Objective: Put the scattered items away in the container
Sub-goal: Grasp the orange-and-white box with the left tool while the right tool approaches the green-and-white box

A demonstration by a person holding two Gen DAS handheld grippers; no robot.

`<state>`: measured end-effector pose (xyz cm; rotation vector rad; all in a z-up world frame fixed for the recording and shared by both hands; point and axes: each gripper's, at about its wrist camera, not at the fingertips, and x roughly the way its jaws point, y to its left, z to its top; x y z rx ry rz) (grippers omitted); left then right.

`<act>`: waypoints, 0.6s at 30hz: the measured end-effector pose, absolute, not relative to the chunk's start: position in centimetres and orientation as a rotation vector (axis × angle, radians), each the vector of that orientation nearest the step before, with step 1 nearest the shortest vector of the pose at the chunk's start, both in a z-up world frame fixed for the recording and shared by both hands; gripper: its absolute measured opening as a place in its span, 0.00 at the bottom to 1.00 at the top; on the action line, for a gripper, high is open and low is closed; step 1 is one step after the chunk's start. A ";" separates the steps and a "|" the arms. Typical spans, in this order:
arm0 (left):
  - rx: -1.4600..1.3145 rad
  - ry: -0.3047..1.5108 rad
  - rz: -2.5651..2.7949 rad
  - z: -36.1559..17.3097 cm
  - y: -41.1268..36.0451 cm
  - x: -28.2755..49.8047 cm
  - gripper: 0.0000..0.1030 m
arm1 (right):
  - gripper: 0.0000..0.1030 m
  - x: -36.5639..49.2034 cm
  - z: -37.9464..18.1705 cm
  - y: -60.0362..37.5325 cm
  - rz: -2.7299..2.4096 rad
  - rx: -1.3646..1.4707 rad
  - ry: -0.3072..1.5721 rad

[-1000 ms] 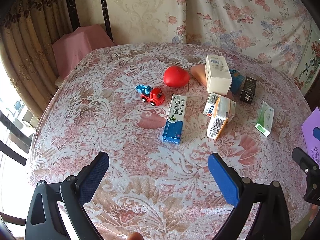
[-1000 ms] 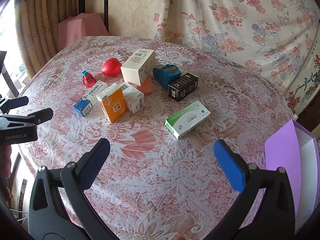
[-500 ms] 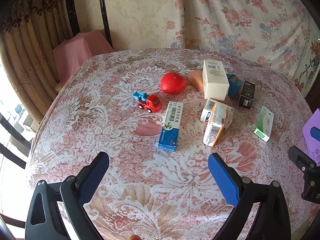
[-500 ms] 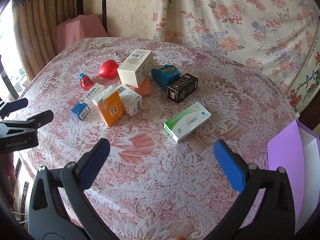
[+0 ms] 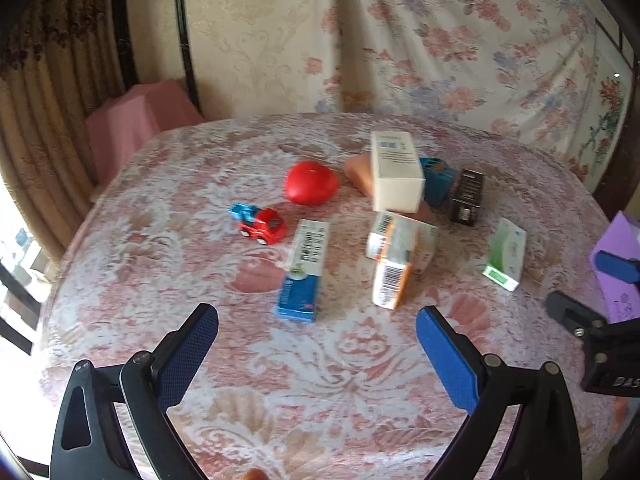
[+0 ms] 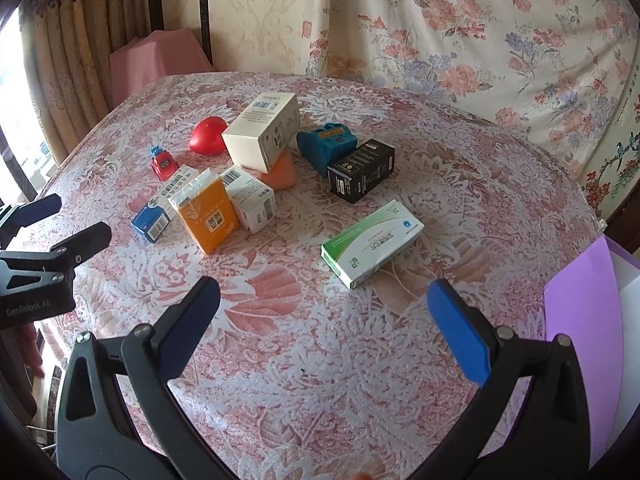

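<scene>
Scattered items lie on the lace-covered round table (image 6: 304, 360): a red toy truck (image 5: 262, 224), a red heart (image 5: 311, 182), a blue-and-white box (image 5: 304, 270), an orange box (image 6: 208, 216), a large white box (image 6: 262, 132), a black box (image 6: 361, 170), a blue toy (image 6: 326, 146) and a green-and-white box (image 6: 372, 242). The purple container (image 6: 588, 328) stands at the table's right edge. My left gripper (image 5: 316, 344) is open and empty, short of the blue-and-white box. My right gripper (image 6: 324, 312) is open and empty, just short of the green-and-white box.
A peach object (image 6: 280, 174) lies under the large white box, with a small white barcode box (image 6: 250, 198) beside the orange one. A pink-covered chair (image 5: 132, 136) stands behind the table at the left. Floral fabric (image 6: 480, 32) hangs behind. Curtains (image 6: 68, 60) hang at the left.
Both grippers have drawn back and tilted up a little, so the items sit lower and farther in view. Nothing on the table has moved. Both grippers stay open.
</scene>
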<state>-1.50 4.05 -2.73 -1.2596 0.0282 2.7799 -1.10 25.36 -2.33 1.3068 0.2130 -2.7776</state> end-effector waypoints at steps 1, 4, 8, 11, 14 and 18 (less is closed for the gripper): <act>-1.258 0.024 2.775 -2.8 4.3 -1.6 0.97 | 1.00 -1.2 -2.5 25.4 -2.773 1.311 0.211; -1.252 0.011 2.762 -3.0 4.9 -1.8 0.97 | 1.00 -1.4 -3.1 26.0 -2.764 1.323 0.206; -1.278 0.017 2.744 -3.8 5.9 -2.5 0.97 | 1.00 -1.8 -3.8 26.7 -2.753 1.338 0.199; -1.297 0.021 2.731 -4.4 6.7 -3.0 0.97 | 1.00 -2.0 -4.4 27.2 -2.745 1.350 0.194; -1.314 0.034 2.724 -5.0 7.5 -3.5 0.97 | 1.00 -2.2 -4.9 28.0 -2.740 1.367 0.174; -1.321 0.061 2.736 -6.0 8.3 -4.3 0.97 | 1.00 -2.5 -5.5 29.4 -2.757 1.378 0.146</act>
